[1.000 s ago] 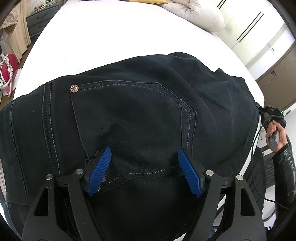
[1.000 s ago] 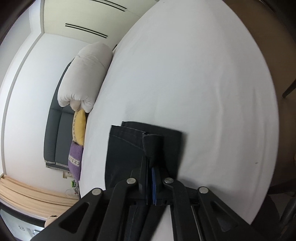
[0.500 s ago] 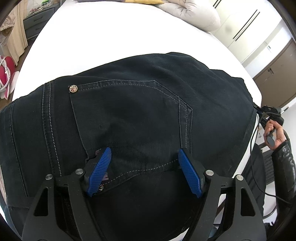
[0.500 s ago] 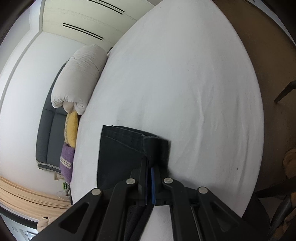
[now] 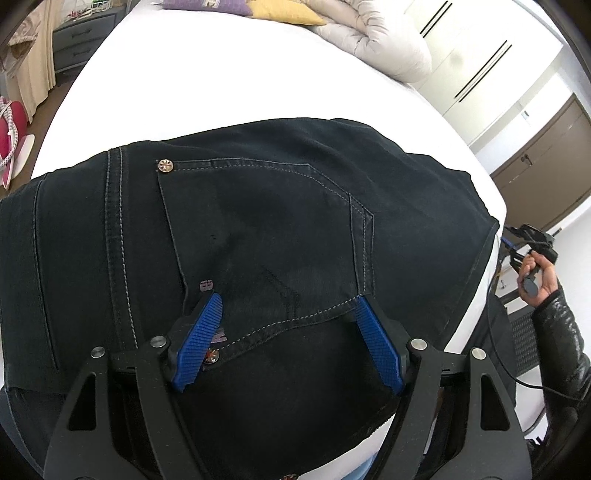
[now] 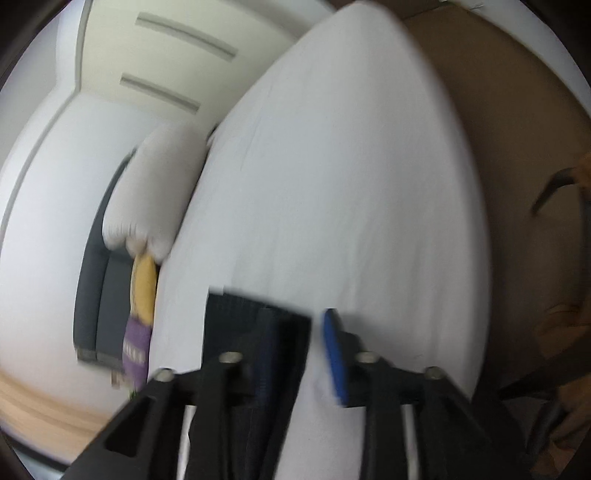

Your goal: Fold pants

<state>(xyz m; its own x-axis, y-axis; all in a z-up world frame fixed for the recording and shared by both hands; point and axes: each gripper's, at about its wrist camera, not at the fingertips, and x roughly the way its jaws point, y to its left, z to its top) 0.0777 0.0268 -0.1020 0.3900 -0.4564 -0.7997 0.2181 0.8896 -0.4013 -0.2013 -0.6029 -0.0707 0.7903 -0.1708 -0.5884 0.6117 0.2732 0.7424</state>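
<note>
Black pants point(image 5: 258, 221) lie spread on the white bed point(image 5: 221, 85), back pocket up. My left gripper point(image 5: 287, 297) hovers open over the pocket's lower seam, its blue pads point(image 5: 199, 339) wide apart with flat cloth between them. In the blurred right wrist view, my right gripper point(image 6: 297, 314) is opening. The folded pant hem point(image 6: 236, 317) still sits between the jaws against the left finger, and the right pad point(image 6: 334, 350) stands clear of it. In the left wrist view the right gripper point(image 5: 532, 240) shows at the bed's right edge, held by a hand in a black sleeve.
A rolled white duvet point(image 5: 376, 40) and yellow point(image 5: 284, 11) and purple point(image 5: 207, 5) cushions lie at the head of the bed. Grey drawers point(image 5: 77, 48) stand at far left, wardrobe doors point(image 5: 480, 66) at far right. Brown floor point(image 6: 517, 147) borders the bed.
The right gripper's jaws have parted from the hem they were clamped on, and it has drawn back a little. The left gripper has shifted slightly over the pants, still open.
</note>
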